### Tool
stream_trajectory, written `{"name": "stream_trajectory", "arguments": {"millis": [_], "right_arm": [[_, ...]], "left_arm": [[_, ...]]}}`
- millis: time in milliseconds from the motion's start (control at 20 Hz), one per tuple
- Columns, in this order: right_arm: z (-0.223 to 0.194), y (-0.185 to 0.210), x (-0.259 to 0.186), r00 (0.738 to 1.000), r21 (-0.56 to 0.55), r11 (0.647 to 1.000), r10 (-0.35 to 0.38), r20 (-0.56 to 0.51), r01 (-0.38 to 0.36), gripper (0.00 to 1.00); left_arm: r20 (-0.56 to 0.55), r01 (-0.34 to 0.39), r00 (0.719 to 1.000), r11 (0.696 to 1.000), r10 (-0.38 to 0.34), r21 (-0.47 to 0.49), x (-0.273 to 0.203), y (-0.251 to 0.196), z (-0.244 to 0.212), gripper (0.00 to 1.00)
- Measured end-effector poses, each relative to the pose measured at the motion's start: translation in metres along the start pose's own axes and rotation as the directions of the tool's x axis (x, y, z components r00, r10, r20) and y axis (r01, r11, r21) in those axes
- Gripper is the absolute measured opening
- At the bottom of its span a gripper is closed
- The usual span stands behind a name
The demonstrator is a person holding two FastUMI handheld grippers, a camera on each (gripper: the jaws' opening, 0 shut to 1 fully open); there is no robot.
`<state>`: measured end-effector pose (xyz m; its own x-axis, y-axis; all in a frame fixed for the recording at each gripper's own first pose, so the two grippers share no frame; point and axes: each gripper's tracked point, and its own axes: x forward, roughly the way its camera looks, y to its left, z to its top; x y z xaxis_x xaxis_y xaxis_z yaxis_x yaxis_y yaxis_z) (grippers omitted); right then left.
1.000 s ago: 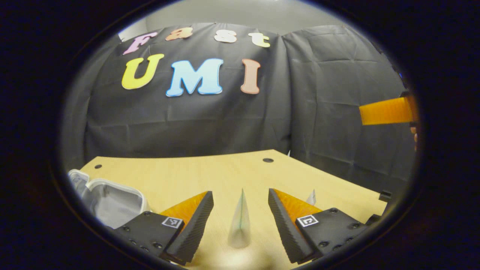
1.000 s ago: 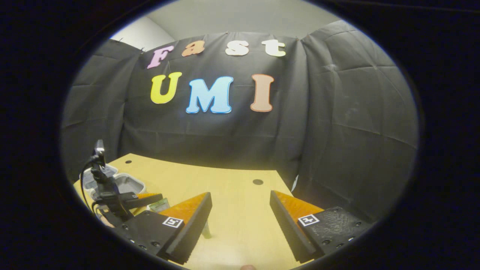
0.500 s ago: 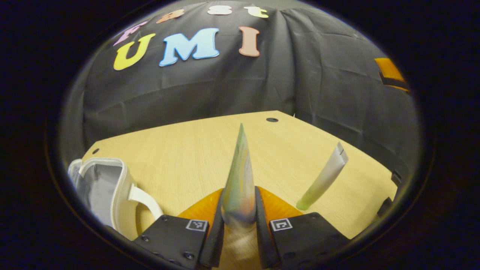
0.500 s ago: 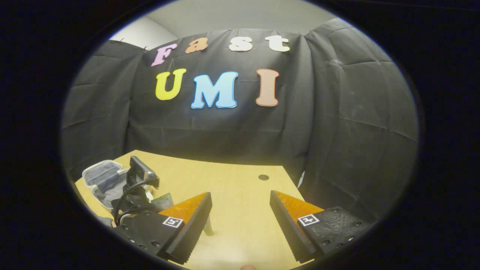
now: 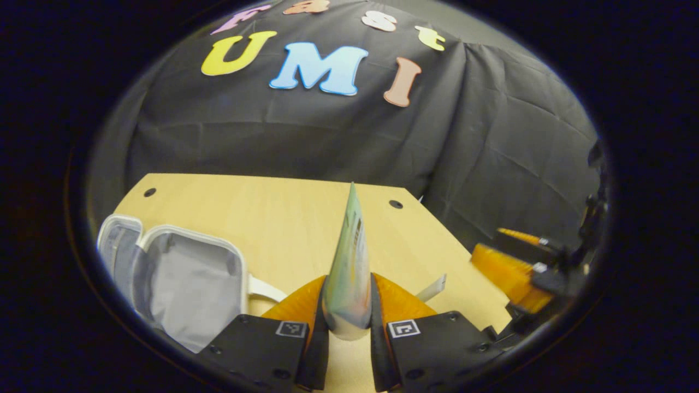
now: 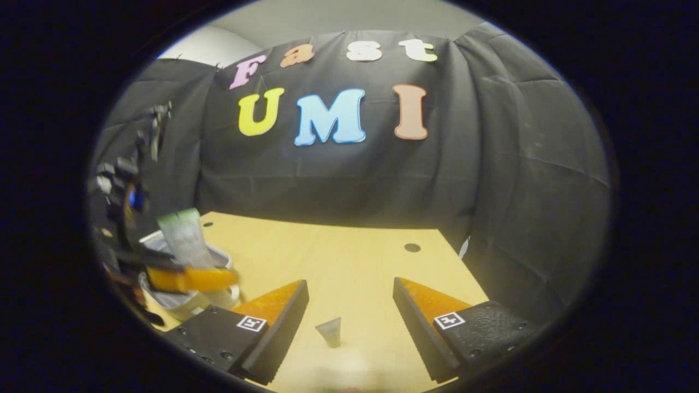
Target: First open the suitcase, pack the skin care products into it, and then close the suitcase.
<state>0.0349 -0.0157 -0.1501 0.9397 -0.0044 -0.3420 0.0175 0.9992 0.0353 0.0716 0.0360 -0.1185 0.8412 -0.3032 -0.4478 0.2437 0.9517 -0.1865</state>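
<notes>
Left gripper view: open suitcase on counter at left, tube clamped upright between left hand-held gripper fingers, second tube lying on counter just right of them, right hand-held gripper farther right past the counter edge.

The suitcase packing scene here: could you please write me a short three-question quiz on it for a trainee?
1. True or false: the left gripper is shut on a green tube.
2. In the left gripper view, the white suitcase is: A) zipped shut, B) open with its grey lining showing, C) standing upright on the floor.
3. Fill in: in the right gripper view, a second, small tube stands on the ____ between the open fingers of the right gripper.

Key: 1 true; 2 B; 3 table.
</notes>
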Motion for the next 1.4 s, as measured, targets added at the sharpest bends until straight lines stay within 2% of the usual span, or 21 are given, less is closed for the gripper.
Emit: {"name": "stream_trajectory", "arguments": {"millis": [200, 300, 400, 450, 500, 550, 600, 650, 750, 800, 900, 950, 1100, 1150, 1200, 1300, 1400], "right_arm": [[-0.069, 0.009, 0.037, 0.988, 0.001, 1.000, 0.007, -0.154, -0.006, 0.95], [-0.097, 0.014, 0.053, 0.971, 0.012, 1.000, 0.002, -0.239, 0.001, 0.92], [-0.109, 0.014, 0.058, 0.959, 0.032, 0.999, -0.006, -0.285, 0.016, 0.79], [-0.112, 0.015, 0.056, 0.953, 0.042, 0.999, -0.012, -0.304, 0.026, 0.65], [-0.116, 0.012, 0.054, 0.946, 0.050, 0.997, -0.038, -0.321, 0.057, 0.55], [-0.116, 0.016, 0.051, 0.942, 0.077, 0.996, -0.025, -0.336, 0.054, 0.27], [-0.116, 0.025, 0.043, 0.936, 0.113, 0.993, -0.001, -0.352, 0.043, 0.29], [-0.111, 0.034, 0.032, 0.935, 0.135, 0.990, 0.010, -0.353, 0.040, 0.28], [-0.094, 0.057, 0.009, 0.936, 0.157, 0.987, 0.037, -0.351, 0.020, 0.27], [-0.084, 0.073, -0.003, 0.937, 0.164, 0.986, 0.055, -0.345, 0.002, 0.27], [-0.063, 0.112, -0.026, 0.938, 0.169, 0.984, 0.103, -0.331, -0.049, 0.27], [-0.052, 0.131, -0.035, 0.938, 0.169, 0.983, 0.125, -0.323, -0.073, 0.27], [-0.028, 0.191, -0.056, 0.938, 0.160, 0.976, 0.188, -0.292, -0.146, 0.27], [-0.022, 0.210, -0.058, 0.934, 0.158, 0.972, 0.212, -0.289, -0.172, 0.27], [-0.016, 0.229, -0.058, 0.928, 0.157, 0.967, 0.238, -0.286, -0.199, 0.24], [-0.011, 0.263, -0.050, 0.913, 0.146, 0.957, 0.283, -0.293, -0.249, 0.27], [-0.018, 0.295, -0.035, 0.889, 0.137, 0.944, 0.327, -0.320, -0.299, 0.27]], "left_arm": [[-0.021, -0.136, 0.991, 0.989, 0.135, -0.059, -0.055, 0.086, 0.013, 0.40], [-0.076, -0.211, 0.976, 0.974, 0.205, -0.083, -0.067, 0.136, -0.006, 0.40], [-0.163, -0.257, 0.958, 0.959, 0.236, -0.120, -0.070, 0.176, -0.034, 0.39], [-0.213, -0.278, 0.945, 0.953, 0.248, -0.124, -0.063, 0.194, -0.051, 0.40], [-0.273, -0.300, 0.927, 0.945, 0.257, -0.128, -0.061, 0.210, -0.068, 0.37], [-0.325, -0.309, 0.911, 0.941, 0.252, -0.136, -0.055, 0.221, -0.082, 0.40], [-0.359, -0.313, 0.900, 0.940, 0.246, -0.139, -0.052, 0.230, -0.095, 0.43], [-0.394, -0.312, 0.887, 0.941, 0.239, -0.130, -0.049, 0.232, -0.105, 0.40], [-0.441, -0.303, 0.867, 0.949, 0.234, -0.091, -0.043, 0.243, -0.120, 0.41], [-0.461, -0.289, 0.858, 0.955, 0.226, -0.071, -0.040, 0.246, -0.126, 0.43], [-0.474, -0.266, 0.854, 0.963, 0.217, -0.038, -0.034, 0.252, -0.133, 0.43], [-0.467, -0.250, 0.859, 0.968, 0.209, -0.029, -0.032, 0.253, -0.133, 0.48], [-0.398, -0.203, 0.900, 0.979, 0.176, -0.027, -0.031, 0.254, -0.118, 0.50], [-0.366, -0.196, 0.914, 0.980, 0.174, -0.024, -0.037, 0.254, -0.109, 0.67], [-0.330, -0.188, 0.929, 0.982, 0.168, -0.028, -0.045, 0.253, -0.100, 0.68], [-0.236, -0.186, 0.956, 0.982, 0.173, -0.032, -0.074, 0.256, -0.075, 0.76], [-0.143, -0.211, 0.969, 0.977, 0.203, -0.039, -0.111, 0.266, -0.051, 0.78]]}}
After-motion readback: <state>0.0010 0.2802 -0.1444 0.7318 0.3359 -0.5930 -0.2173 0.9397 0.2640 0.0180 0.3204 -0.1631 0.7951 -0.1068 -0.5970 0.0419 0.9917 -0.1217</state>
